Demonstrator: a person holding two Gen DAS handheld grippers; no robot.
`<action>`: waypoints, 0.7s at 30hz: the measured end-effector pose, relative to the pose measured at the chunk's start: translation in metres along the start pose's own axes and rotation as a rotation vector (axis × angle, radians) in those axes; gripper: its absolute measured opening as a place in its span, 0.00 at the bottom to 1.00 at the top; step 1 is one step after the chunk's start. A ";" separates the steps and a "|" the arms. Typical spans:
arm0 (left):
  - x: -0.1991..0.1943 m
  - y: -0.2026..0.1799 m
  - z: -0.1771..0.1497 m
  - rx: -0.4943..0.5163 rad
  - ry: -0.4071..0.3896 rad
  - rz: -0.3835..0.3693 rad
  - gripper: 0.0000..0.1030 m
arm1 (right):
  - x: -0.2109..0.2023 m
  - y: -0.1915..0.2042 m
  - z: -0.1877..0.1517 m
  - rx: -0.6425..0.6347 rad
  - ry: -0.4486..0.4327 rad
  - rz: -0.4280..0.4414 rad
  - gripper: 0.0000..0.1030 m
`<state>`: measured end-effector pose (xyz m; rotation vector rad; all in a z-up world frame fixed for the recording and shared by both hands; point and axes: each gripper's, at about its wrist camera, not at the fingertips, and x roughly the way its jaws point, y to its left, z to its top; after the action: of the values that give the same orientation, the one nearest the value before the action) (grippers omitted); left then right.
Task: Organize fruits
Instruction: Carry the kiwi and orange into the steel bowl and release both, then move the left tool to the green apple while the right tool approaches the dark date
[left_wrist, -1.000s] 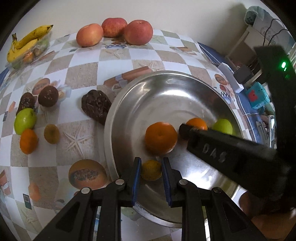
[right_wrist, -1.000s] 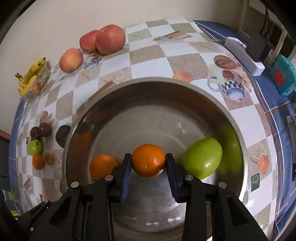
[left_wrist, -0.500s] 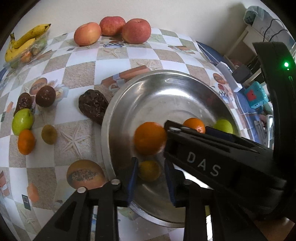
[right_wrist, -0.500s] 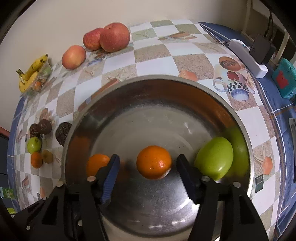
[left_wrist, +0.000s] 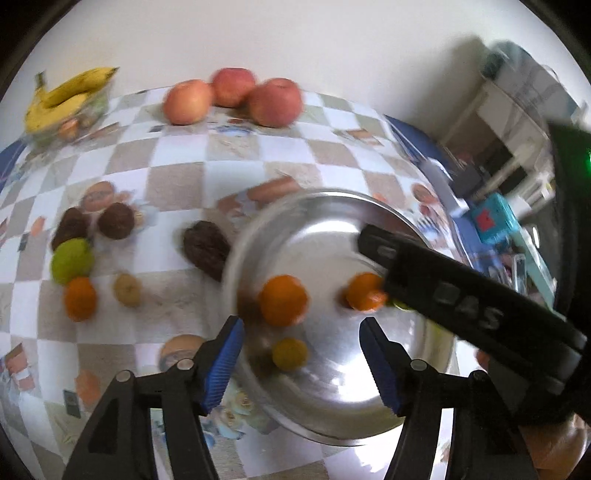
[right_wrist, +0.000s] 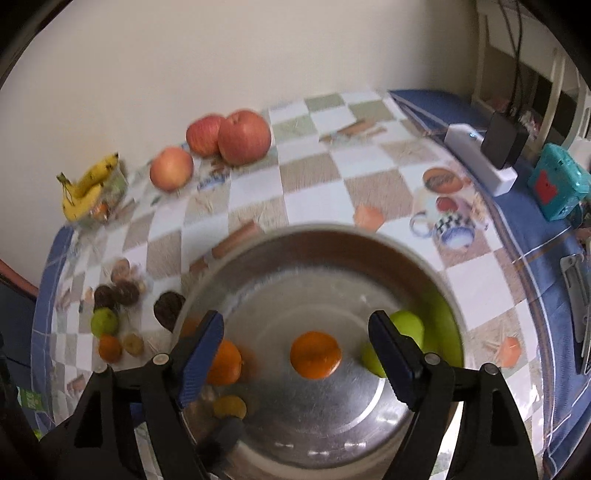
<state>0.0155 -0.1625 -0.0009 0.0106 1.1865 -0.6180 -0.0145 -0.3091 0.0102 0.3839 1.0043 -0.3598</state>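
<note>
A steel bowl (left_wrist: 325, 421) (right_wrist: 332, 258) holds two oranges (left_wrist: 283, 300) (right_wrist: 314, 354), a small yellow fruit (left_wrist: 290, 353) (right_wrist: 229, 406) and a green fruit (right_wrist: 406, 326). My left gripper (left_wrist: 301, 363) is open and empty above the bowl's near left rim. My right gripper (right_wrist: 295, 354) is open and empty above the bowl; it shows as a black body (left_wrist: 461, 302) in the left wrist view. On the checked tablecloth to the left lie a green fruit (left_wrist: 71, 259), an orange (left_wrist: 79, 298), a small yellow fruit (left_wrist: 127, 290) and three dark brown fruits (left_wrist: 207, 248).
Three red apples (left_wrist: 231, 96) (right_wrist: 229, 138) lie at the back near the wall. Bananas on a clear box (left_wrist: 62, 99) (right_wrist: 88, 188) stand at the back left. A white power strip with a black adapter (right_wrist: 487, 151) and a teal box (right_wrist: 557, 184) sit at the right.
Both grippers opened wide and lifted back from the bowl. The right one let go of its orange and the left one of the small yellow fruit; both fruits lie in the bowl.
</note>
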 end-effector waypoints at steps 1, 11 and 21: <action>-0.001 0.007 0.002 -0.028 -0.005 0.018 0.67 | 0.001 0.000 0.002 0.004 -0.004 -0.005 0.79; -0.021 0.085 0.010 -0.257 -0.057 0.180 0.79 | 0.017 0.006 -0.005 -0.036 0.046 -0.015 0.79; -0.046 0.140 0.011 -0.384 -0.133 0.305 1.00 | 0.022 0.037 -0.017 -0.131 0.057 0.009 0.79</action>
<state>0.0778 -0.0288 0.0002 -0.1698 1.1295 -0.1160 0.0012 -0.2710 -0.0116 0.2811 1.0754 -0.2742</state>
